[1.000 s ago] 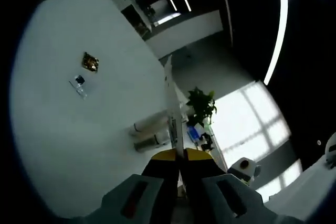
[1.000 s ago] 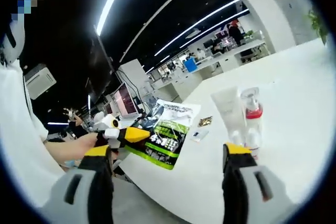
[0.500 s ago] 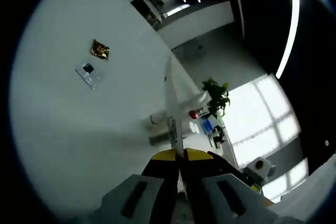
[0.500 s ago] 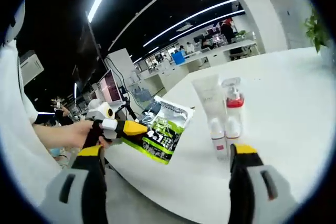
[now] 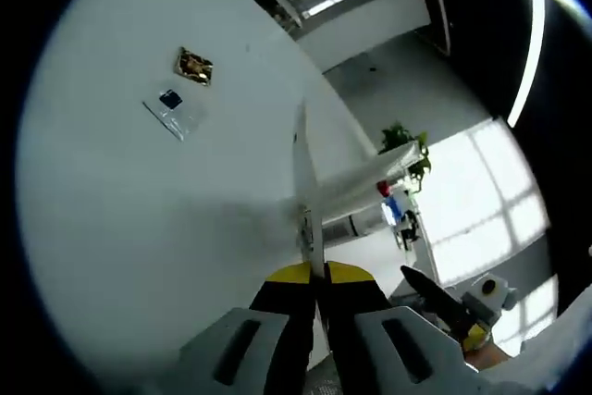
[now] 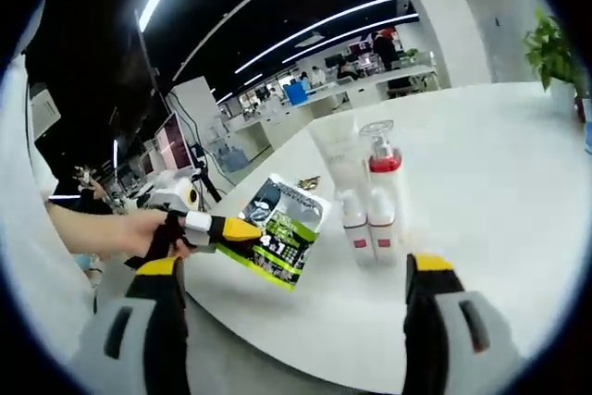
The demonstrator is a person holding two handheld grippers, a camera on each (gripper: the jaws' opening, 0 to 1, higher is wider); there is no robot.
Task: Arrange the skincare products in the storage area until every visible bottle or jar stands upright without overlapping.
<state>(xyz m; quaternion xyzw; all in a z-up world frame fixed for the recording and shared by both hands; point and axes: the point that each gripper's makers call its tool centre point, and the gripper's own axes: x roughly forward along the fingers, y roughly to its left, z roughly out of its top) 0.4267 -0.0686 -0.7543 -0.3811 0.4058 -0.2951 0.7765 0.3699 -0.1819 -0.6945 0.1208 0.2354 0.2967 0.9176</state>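
Two small cylindrical bottles [image 6: 368, 225], flat glossy pouch [image 6: 280, 240]

bright ceiling strip lights [image 6: 305, 30], washed-out window glare [image 5: 481, 191], fisheye-bent edges, soft focus

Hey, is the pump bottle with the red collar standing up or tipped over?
Upright: the pump bottle stands on the white table, pump head on top.
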